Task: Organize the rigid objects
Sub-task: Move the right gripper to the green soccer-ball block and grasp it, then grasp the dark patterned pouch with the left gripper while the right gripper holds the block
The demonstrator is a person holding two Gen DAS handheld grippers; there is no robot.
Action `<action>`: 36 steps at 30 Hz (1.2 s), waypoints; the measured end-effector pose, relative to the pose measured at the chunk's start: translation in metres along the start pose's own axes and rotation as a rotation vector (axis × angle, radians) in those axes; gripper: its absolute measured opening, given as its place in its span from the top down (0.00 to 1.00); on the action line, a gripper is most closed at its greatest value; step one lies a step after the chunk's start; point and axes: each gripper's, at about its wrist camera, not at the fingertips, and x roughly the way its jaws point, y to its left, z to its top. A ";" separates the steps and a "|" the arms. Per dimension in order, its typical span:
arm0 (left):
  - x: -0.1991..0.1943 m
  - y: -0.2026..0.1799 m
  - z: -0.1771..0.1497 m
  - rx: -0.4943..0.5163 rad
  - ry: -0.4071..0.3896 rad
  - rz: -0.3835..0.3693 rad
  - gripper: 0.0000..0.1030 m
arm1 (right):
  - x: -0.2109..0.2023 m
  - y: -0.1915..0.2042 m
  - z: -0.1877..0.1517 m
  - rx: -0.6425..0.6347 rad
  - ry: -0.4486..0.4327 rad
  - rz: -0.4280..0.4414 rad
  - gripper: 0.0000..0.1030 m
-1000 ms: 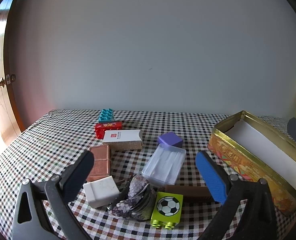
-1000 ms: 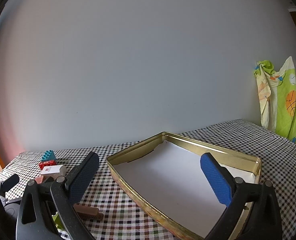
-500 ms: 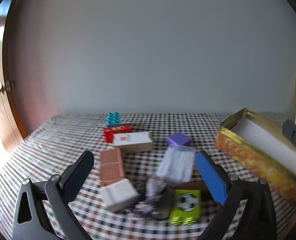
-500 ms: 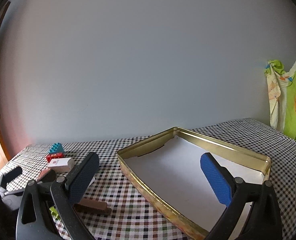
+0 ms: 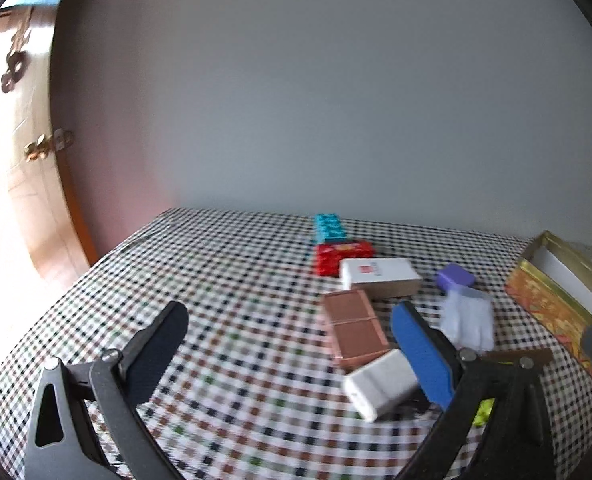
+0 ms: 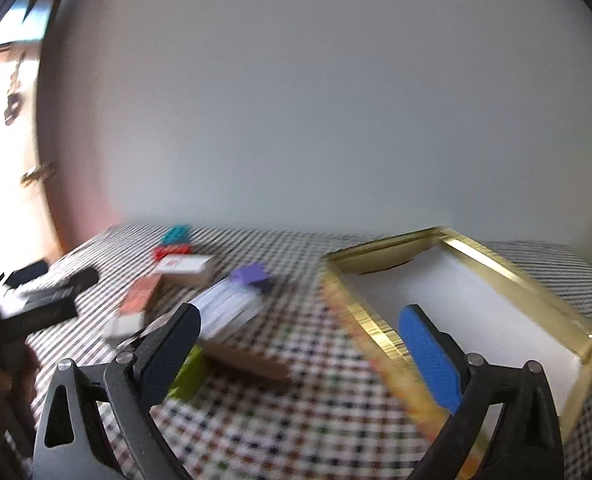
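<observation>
- Nothing is sorted yet, as far as I can judge: the gold tin shows only its bare white lining, and every piece lies loose on the checked desk.
- Left tongs are spread wide and hold nothing; right tongs are likewise agape and empty.
- The cluster sits left of the tin: teal brick, red brick, white carton, purple block, copper box, white block and clear case.
- All of it is left to move, likely into the tin.
- The left view shows the pieces fairly sharply but only the tin's corner; the right view, blurred, shows the tin's whole interior and a brown bar by the cluster.
</observation>
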 end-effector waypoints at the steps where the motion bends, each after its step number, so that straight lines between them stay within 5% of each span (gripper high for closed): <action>1: 0.001 0.003 0.000 -0.016 0.009 -0.003 0.00 | 0.003 0.007 -0.002 -0.016 0.024 0.032 0.05; 6: 0.002 0.007 0.000 -0.018 0.011 0.008 0.00 | 0.028 0.041 -0.011 -0.037 0.195 0.144 0.19; 14: 0.007 0.004 -0.001 0.010 0.052 -0.039 0.02 | 0.073 0.053 -0.023 0.053 0.403 0.151 0.20; 18: 0.009 0.002 -0.002 0.021 0.069 -0.047 0.10 | 0.074 0.051 -0.022 0.069 0.400 0.150 0.27; 21: 0.011 -0.002 -0.003 0.037 0.072 -0.068 0.17 | 0.068 0.051 -0.024 0.055 0.399 0.144 0.45; 22: 0.011 -0.003 -0.003 0.043 0.072 -0.075 0.17 | 0.067 0.051 -0.025 0.042 0.399 0.139 0.54; 28: 0.008 -0.008 -0.003 0.041 0.061 -0.155 0.17 | 0.052 0.037 -0.024 -0.002 0.379 0.196 0.67; 31: 0.003 -0.015 -0.005 0.038 0.053 -0.236 0.17 | 0.034 0.026 -0.020 -0.013 0.308 0.248 0.67; 36: -0.004 -0.046 -0.008 0.131 0.050 -0.309 0.22 | 0.004 0.017 -0.010 -0.072 0.169 0.205 0.67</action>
